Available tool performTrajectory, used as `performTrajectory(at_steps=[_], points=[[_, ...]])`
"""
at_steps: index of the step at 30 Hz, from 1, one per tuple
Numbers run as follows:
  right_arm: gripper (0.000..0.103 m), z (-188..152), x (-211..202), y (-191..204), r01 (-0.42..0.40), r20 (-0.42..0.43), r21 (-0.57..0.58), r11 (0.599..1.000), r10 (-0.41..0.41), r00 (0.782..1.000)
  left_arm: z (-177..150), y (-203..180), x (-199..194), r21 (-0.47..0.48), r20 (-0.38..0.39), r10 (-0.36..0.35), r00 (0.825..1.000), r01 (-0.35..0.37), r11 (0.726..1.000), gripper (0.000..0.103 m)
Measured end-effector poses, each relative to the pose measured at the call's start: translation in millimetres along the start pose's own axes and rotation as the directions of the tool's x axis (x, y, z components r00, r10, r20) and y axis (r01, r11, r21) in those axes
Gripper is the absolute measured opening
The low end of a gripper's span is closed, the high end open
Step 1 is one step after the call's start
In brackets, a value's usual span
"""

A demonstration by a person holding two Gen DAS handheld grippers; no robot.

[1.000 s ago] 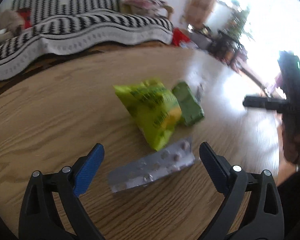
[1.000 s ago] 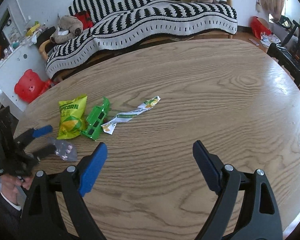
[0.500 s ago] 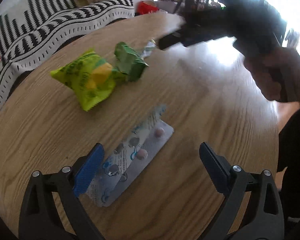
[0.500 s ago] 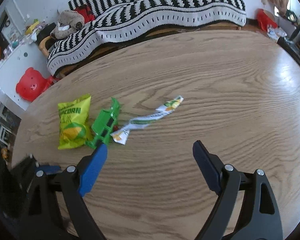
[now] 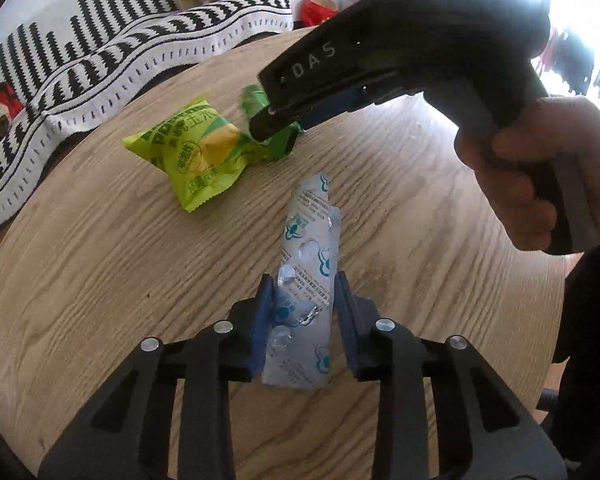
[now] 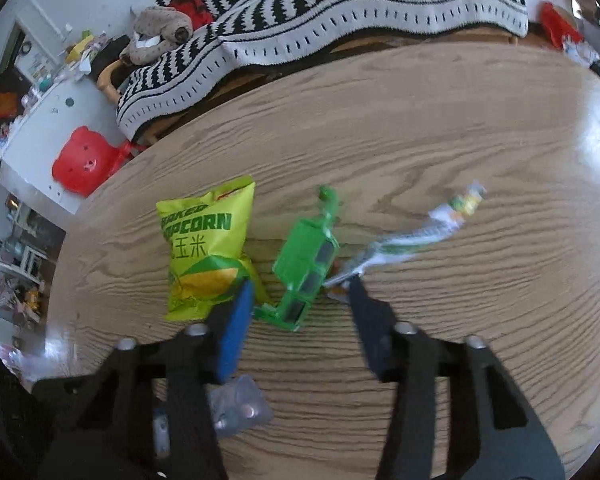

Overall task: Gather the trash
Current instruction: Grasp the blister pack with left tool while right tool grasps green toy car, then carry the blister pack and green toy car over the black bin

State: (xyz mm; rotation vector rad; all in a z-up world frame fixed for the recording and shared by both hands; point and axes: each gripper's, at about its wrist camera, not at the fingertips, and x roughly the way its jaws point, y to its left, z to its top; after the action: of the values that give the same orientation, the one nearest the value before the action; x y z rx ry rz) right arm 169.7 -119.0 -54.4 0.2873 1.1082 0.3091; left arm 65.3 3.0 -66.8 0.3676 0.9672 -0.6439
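Observation:
My left gripper [image 5: 302, 296] is shut on a silver pill blister pack [image 5: 310, 264], which sticks up between the blue pads above the round wooden table [image 5: 100, 280]. The pack also shows low in the right wrist view [image 6: 236, 404]. My right gripper [image 6: 298, 296] is open, its pads on either side of a crumpled green plastic wrapper [image 6: 306, 264]. A yellow-green popcorn bag [image 6: 204, 248] lies just left of it and a torn white strip wrapper [image 6: 416, 236] to the right. In the left wrist view the right gripper [image 5: 380, 52] hovers over the popcorn bag [image 5: 196, 152].
A sofa with a black-and-white striped blanket [image 6: 340, 12] stands beyond the table's far edge, with a stuffed toy [image 6: 160, 28] on it. A red bear-shaped stool [image 6: 86, 160] stands on the floor at the left.
My left gripper has closed on the blister pack and lifted it upright. My right gripper has moved down and forward until its pads bracket the green wrapper, its jaws somewhat narrower.

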Motion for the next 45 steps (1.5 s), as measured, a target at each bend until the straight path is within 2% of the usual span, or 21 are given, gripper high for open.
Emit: performTrajectory(at_steps=[1,2,9,15,20,24,30,33,39,45], points=[[0.026,0.1,-0.6,-1.5,-0.008,-0.001,0.011,1.0,0.008,1.0,0.4,0.9,-0.5,-0.018,-0.005,0.005,1.0,-0.005,1.0,0.024],[0.022,-0.2,-2.1,-3.3,-0.014,0.001,0.019,1.0,0.014,1.0,1.2,2.9,-0.4,-0.038,-0.009,0.004,1.0,-0.005,0.999,0.024],[0.022,-4.5,-30.0,-3.4,-0.026,0.05,0.009,1.0,0.026,0.998,4.3,7.1,-5.6,-0.097,-0.014,0.031,0.999,-0.032,0.995,0.024],[0.022,-14.1,-70.7,-15.5,-0.012,0.107,0.0,1.0,0.012,0.994,16.6,3.3,-21.5,-0.147,0.041,0.03,0.999,-0.024,0.989,0.024],[0.022,-29.8,-112.4,-42.8,0.024,0.158,0.017,1.0,-0.026,0.987,38.1,-16.0,-25.6,-0.162,0.07,0.043,0.997,-0.032,0.986,0.024],[0.022,-47.8,-154.1,-76.0,0.089,0.208,0.036,0.995,-0.094,0.974,60.7,-38.0,-22.6,-0.193,0.086,0.055,0.995,-0.038,0.98,0.024],[0.022,-78.2,-212.2,-135.0,0.167,0.267,0.092,0.982,-0.186,0.945,96.1,-87.0,-15.5,-0.215,0.123,0.038,0.992,-0.01,0.976,0.024],[0.022,-96.2,-239.3,-170.1,0.2,0.283,0.135,0.97,-0.231,0.931,114.8,-119.4,-8.6,-0.207,0.143,-0.002,0.99,0.032,0.978,0.024],[0.022,-139.2,-293.9,-245.2,0.236,0.298,0.25,0.939,-0.306,0.904,147.9,-203.3,9.2,-0.102,0.17,-0.077,0.982,0.096,0.99,0.024],[0.022,-186.8,-342.6,-305.2,0.263,0.31,0.358,0.896,-0.38,0.872,169.1,-291.3,32.8,-0.005,0.146,-0.201,0.969,0.204,0.979,0.024]])
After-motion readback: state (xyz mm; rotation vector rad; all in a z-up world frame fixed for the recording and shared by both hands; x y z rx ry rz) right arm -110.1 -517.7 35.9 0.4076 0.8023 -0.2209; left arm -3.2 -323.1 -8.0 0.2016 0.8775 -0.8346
